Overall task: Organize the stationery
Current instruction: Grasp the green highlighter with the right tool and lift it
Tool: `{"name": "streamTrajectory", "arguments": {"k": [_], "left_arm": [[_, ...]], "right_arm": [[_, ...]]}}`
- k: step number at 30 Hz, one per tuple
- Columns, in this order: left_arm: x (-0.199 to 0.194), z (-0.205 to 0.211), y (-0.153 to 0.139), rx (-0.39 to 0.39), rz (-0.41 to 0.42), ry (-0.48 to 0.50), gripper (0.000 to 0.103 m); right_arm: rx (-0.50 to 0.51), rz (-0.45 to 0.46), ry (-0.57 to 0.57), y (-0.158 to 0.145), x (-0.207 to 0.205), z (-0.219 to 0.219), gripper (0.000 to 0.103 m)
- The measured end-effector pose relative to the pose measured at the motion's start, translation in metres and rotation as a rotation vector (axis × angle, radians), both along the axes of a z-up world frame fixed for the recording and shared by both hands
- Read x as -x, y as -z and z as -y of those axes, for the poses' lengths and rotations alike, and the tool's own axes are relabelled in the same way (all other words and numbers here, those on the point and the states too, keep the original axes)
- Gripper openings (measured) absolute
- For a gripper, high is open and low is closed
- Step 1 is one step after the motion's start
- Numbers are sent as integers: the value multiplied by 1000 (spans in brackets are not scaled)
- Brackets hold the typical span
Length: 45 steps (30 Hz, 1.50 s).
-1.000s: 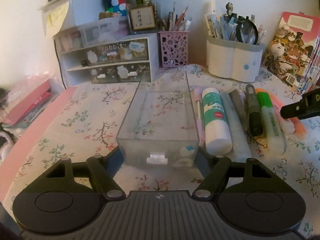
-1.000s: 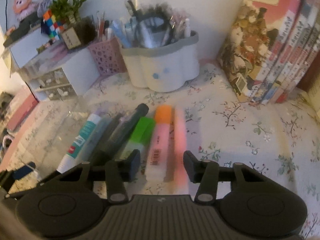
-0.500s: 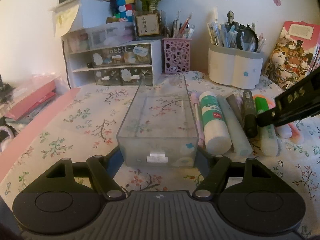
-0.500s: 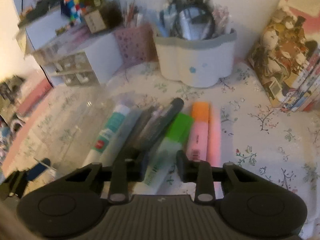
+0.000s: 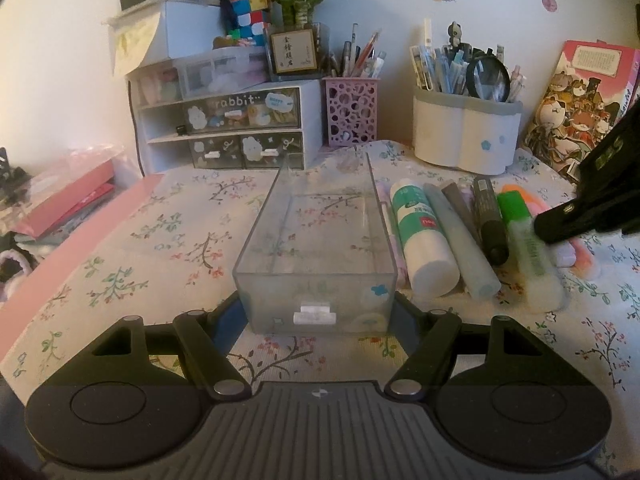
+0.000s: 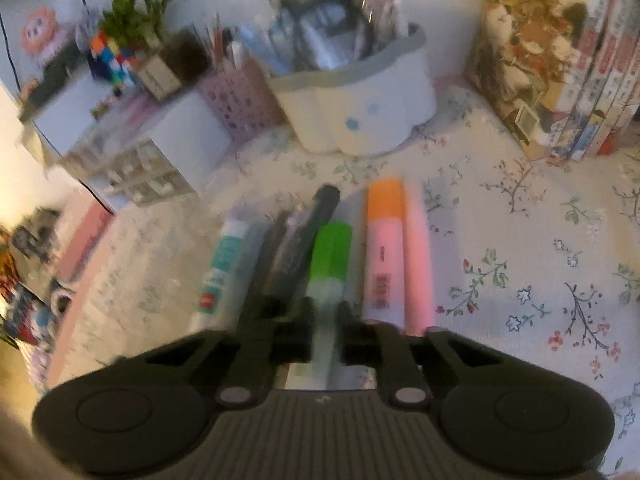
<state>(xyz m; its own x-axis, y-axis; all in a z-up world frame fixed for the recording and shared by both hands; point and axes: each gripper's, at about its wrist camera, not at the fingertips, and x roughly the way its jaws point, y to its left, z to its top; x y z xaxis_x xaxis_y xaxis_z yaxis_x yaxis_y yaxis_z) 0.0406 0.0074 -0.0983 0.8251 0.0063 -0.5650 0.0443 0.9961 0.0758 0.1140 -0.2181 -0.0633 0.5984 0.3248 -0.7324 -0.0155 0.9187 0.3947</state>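
Note:
A clear plastic drawer (image 5: 316, 248) stands empty on the floral tablecloth. My left gripper (image 5: 320, 308) is shut on its near front end, one finger on each side. To its right lies a row of stationery: a white glue stick (image 5: 420, 236), a grey pen (image 5: 460, 240), a black marker (image 5: 490, 220), a green highlighter (image 5: 528, 240) and pink ones behind. My right gripper (image 6: 326, 320) is shut on the green highlighter (image 6: 330, 256), which lies with the row; the view is blurred. An orange-capped pink highlighter (image 6: 382, 248) lies just right of it.
At the back stand a white drawer unit (image 5: 224, 132), a pink pen cup (image 5: 351, 110) and a white pen holder (image 5: 466, 132). Books (image 6: 560, 60) lean at the right. Pink folders (image 5: 68, 204) lie at the left.
My right gripper has shifted left from the pink highlighter, dropped lower and closed its fingers around the green highlighter. My left gripper has stayed on the drawer.

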Motion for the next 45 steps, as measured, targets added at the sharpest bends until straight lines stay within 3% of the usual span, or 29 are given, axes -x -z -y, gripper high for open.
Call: {"name": "streamTrajectory", "arguments": {"k": [4, 6, 12, 16, 18, 20, 23, 25, 26, 28, 29, 36, 45], "left_arm": [[1, -1, 0, 1, -1, 2, 72], [1, 0, 0, 0, 0, 2, 72], [1, 1, 1, -11, 6, 5, 72], [3, 2, 2, -14, 11, 4, 72], [3, 2, 2, -11, 10, 3, 72], [3, 3, 2, -12, 13, 0, 72], [4, 2, 2, -11, 14, 3, 72], [3, 1, 1, -9, 7, 0, 72], [4, 1, 0, -14, 5, -3, 72], [5, 1, 0, -21, 9, 0, 72], [5, 1, 1, -20, 11, 0, 72], [6, 3, 1, -25, 13, -1, 72], [6, 2, 1, -21, 14, 1, 73]], "right_arm": [[37, -14, 11, 1, -5, -4, 1], [4, -26, 4, 6, -6, -4, 5], [52, -36, 5, 8, -12, -19, 28], [73, -21, 20, 10, -10, -24, 19], [61, -4, 42, 7, -3, -18, 0], [29, -11, 55, 5, 0, -8, 0], [61, -33, 27, 8, -2, -11, 1], [18, -21, 28, 5, 0, -12, 3], [30, -19, 20, 5, 0, -15, 7], [87, -27, 8, 5, -2, -26, 28], [103, -28, 6, 7, -3, -30, 30], [297, 34, -54, 11, -1, -61, 30], [227, 22, -3, 9, 4, -40, 23]]}}
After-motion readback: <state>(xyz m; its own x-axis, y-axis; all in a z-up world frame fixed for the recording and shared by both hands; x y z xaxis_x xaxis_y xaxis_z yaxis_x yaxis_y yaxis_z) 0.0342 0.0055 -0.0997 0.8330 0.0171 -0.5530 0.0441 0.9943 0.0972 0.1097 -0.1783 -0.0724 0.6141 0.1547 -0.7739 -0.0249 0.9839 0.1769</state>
